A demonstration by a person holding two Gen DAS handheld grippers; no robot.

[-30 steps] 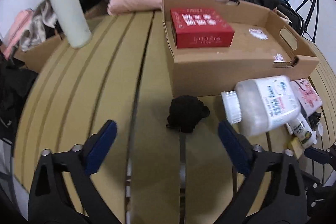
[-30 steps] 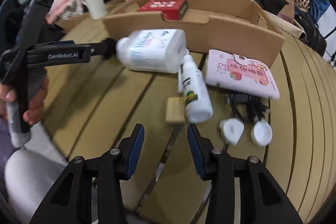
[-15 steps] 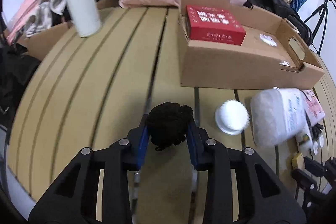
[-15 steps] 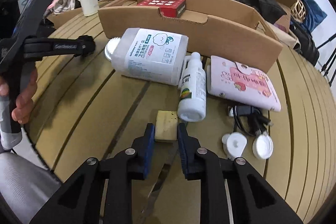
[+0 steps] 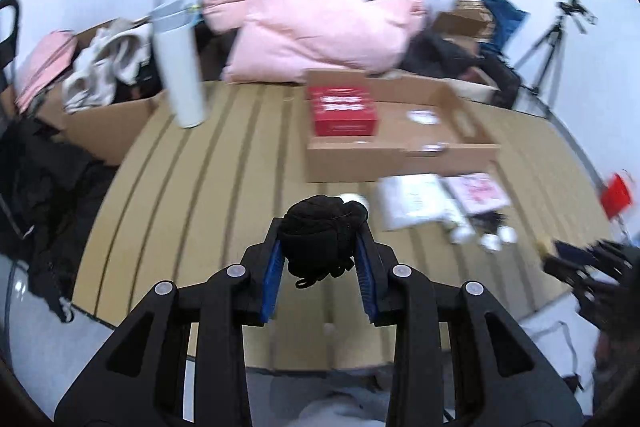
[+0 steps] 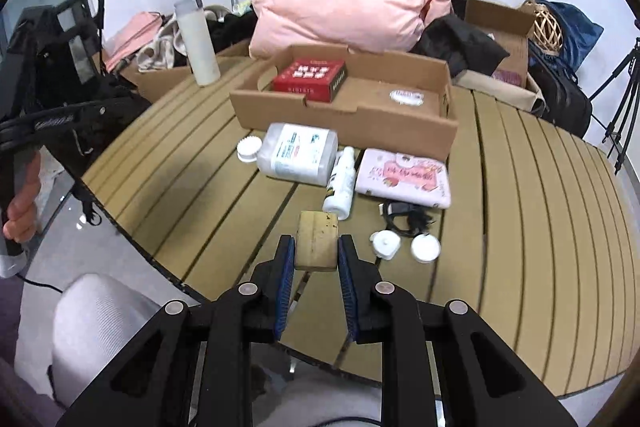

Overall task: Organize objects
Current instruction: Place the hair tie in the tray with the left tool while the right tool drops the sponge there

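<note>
the left gripper (image 5: 320,251) clamped a black fabric bundle (image 5: 322,233), while the right gripper (image 6: 316,259) pinched a small tan wooden block (image 6: 317,245).

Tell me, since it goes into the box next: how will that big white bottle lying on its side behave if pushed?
The big white bottle has flattish sides, so it would probably slide on the slatted table rather than roll. Its ribbed cap may catch a groove. It looks bulky, perhaps too wide for an easy pinch.

Two bottles (image 6: 298,155) (image 6: 340,183), one red box (image 6: 310,79), one cardboard tray (image 6: 360,123), two round white caps (image 6: 383,244) (image 6: 425,248), one tumbler (image 6: 198,41)
</note>
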